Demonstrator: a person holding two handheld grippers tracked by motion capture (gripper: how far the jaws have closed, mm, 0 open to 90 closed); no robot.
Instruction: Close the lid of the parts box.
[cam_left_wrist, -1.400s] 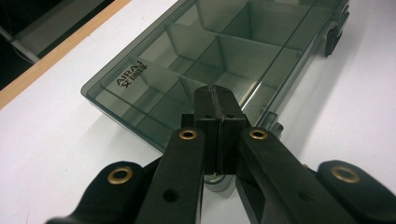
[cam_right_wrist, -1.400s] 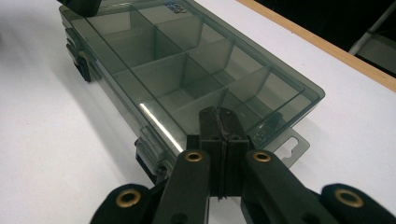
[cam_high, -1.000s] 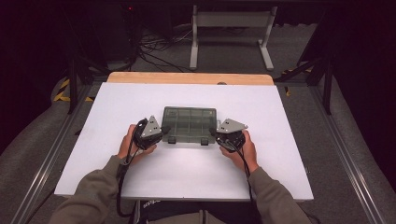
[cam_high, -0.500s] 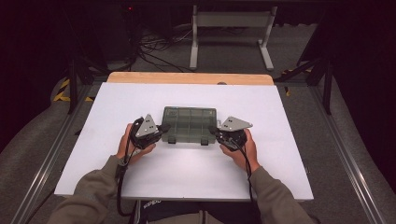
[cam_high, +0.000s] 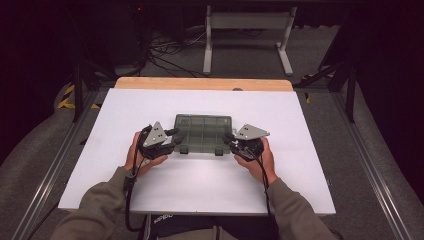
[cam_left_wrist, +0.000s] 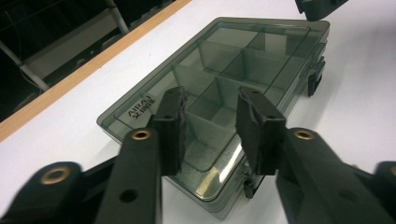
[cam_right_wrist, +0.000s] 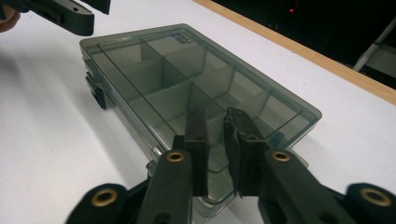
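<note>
Two part-open claws, left claw (cam_high: 174, 137) and right claw (cam_high: 229, 139), flanking smoky compartment box (cam_high: 202, 132) on white table (cam_high: 300, 150)

Your 2 forearms reach in low, left gripper (cam_high: 172, 137) and right gripper (cam_high: 231, 141) facing each other, jaws just opening (left wider).

Smoky grey see-through compartment box (cam_high: 202, 132), white table (cam_high: 125, 115), perhaps pale wood edge (cam_high: 200, 83).

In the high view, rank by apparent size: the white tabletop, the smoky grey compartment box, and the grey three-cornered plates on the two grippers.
1. White tabletop, by far the largest.
2. Smoky grey clear plastic compartment box.
3. Grey three-cornered plates, left and right; they look alike, so no ranking between them.
</note>
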